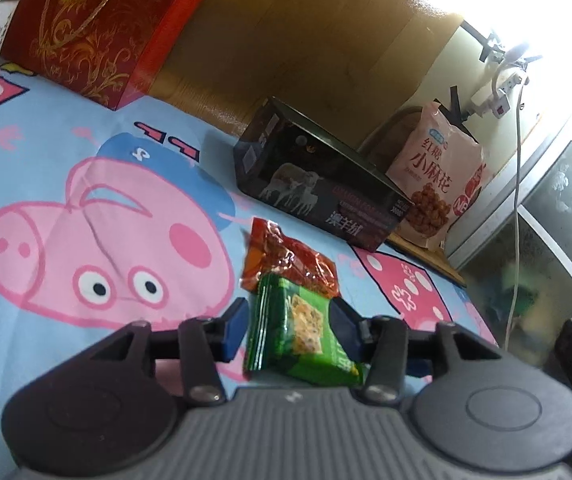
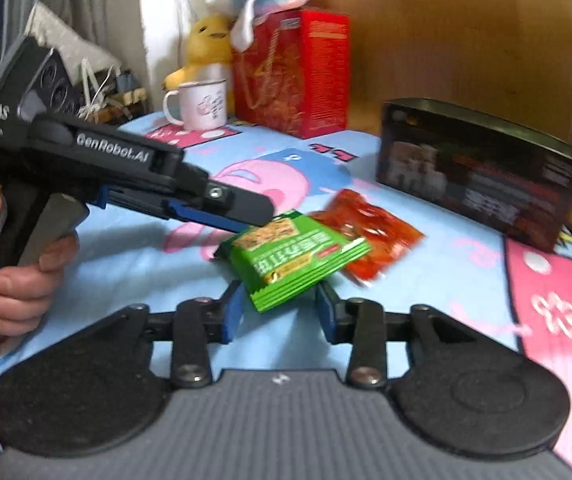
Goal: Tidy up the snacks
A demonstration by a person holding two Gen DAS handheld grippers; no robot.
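Note:
A stack of green snack packets [image 1: 301, 332] sits between the blue pads of my left gripper [image 1: 289, 320], which is shut on it and holds it tilted above the cartoon-pig cloth [image 1: 86, 220]. A red snack packet [image 1: 289, 260] lies on the cloth just beyond it. From the right wrist, the left gripper [image 2: 246, 224] comes in from the left, gripping the green packets [image 2: 297, 256] at their far corner, with the red packet [image 2: 369, 232] behind. My right gripper [image 2: 280, 312] is open; the stack's near corner hangs between its fingers without touching them.
A dark open box [image 2: 477, 172] stands at the right rear, a red gift box [image 2: 293, 72] and a white mug [image 2: 202, 104] at the back, with plush toys [image 2: 206, 48] behind. A pink snack bag [image 1: 437, 184] leans beyond the dark box. A hand [image 2: 18, 280] holds the left gripper's handle.

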